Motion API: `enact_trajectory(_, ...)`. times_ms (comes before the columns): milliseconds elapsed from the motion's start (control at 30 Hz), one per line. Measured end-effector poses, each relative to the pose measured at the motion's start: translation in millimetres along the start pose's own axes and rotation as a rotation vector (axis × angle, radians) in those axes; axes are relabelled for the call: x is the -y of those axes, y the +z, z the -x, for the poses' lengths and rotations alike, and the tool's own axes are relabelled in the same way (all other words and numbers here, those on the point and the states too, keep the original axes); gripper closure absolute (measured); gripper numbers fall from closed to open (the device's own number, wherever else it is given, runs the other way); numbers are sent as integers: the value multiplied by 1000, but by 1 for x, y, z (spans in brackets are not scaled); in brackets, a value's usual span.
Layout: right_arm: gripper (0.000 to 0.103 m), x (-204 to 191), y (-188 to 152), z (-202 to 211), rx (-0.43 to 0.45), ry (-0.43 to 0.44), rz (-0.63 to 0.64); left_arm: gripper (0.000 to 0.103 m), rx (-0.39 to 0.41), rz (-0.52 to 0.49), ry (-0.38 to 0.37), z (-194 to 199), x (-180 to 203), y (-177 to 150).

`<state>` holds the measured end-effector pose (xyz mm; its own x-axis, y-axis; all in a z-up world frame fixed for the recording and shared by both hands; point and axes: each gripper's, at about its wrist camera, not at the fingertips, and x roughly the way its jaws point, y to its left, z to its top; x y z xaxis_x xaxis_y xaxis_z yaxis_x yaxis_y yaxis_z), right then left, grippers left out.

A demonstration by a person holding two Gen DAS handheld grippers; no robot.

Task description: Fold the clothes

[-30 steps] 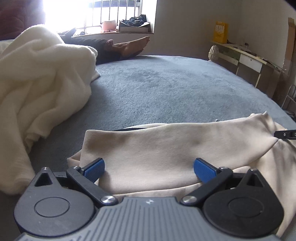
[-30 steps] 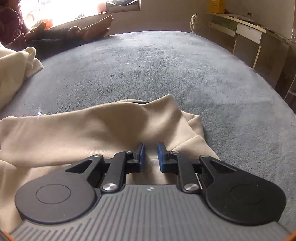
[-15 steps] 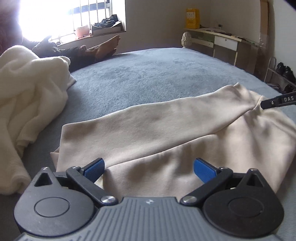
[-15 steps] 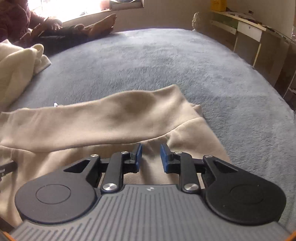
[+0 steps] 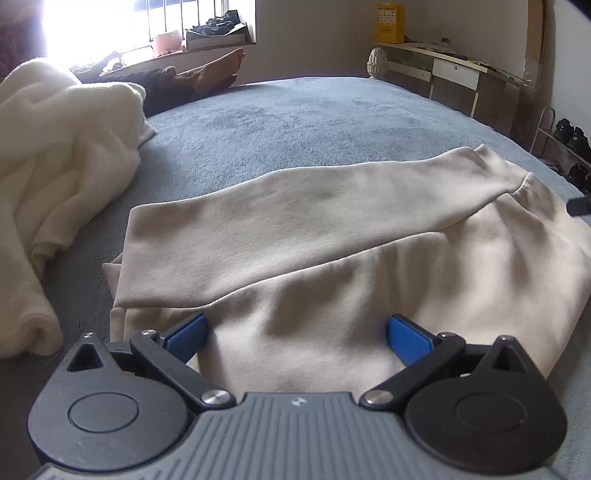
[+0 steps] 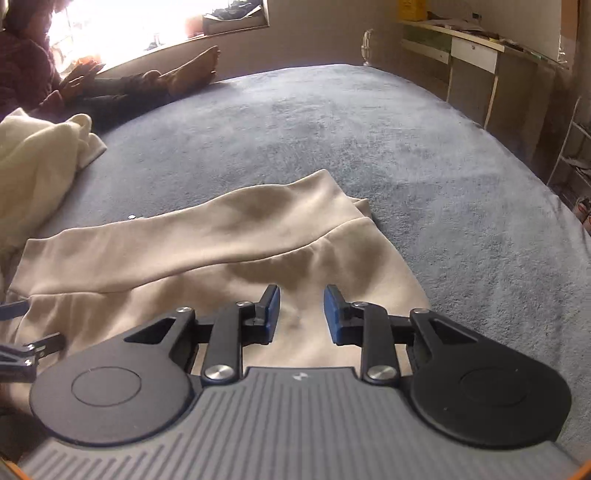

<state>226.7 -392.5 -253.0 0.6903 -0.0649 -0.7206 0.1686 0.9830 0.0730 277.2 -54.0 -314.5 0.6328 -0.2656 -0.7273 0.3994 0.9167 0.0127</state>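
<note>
Here, my left gripper (image 5: pixel 295 334) stands with its blue pads (image 5: pixel 186 332) spread wide over the near edge of the beige sweatshirt (image 5: pixel 332 236), the cloth lying slack between them and not pinched. The sweatshirt fills the lower middle of the left wrist view, flat on the grey-blue blanket (image 5: pixel 295 122), with one sleeve (image 5: pixel 295 199) folded across its body from left to upper right. My right gripper (image 6: pixel 301 314) has its jaws narrow and opening; beige cloth shows under the gap, but the pads do not press it. In the right wrist view the garment sits in the lower left and centre. A cream fleece throw (image 5: pixel 55 177) is heaped at the left of the frame, just beside the sweatshirt. In the upper left a person's bare feet (image 6: pixel 195 72) rest on the blanket by the bright window. On the sill a cardboard box (image 5: pixel 216 31) holds dark shoes. A desk (image 5: pixel 443 62) stands at upper right.
</note>
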Motion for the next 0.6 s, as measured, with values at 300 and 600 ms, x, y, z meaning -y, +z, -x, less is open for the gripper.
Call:
enact_trajectory(300, 60, -3, -36, -26, -98, 1, 36, 0, 109, -88, 37, 45, 10, 3)
enact_trajectory(600, 57, -8, -33, -20, -92, -18, 61, 0, 27, -41, 26, 28, 16, -33)
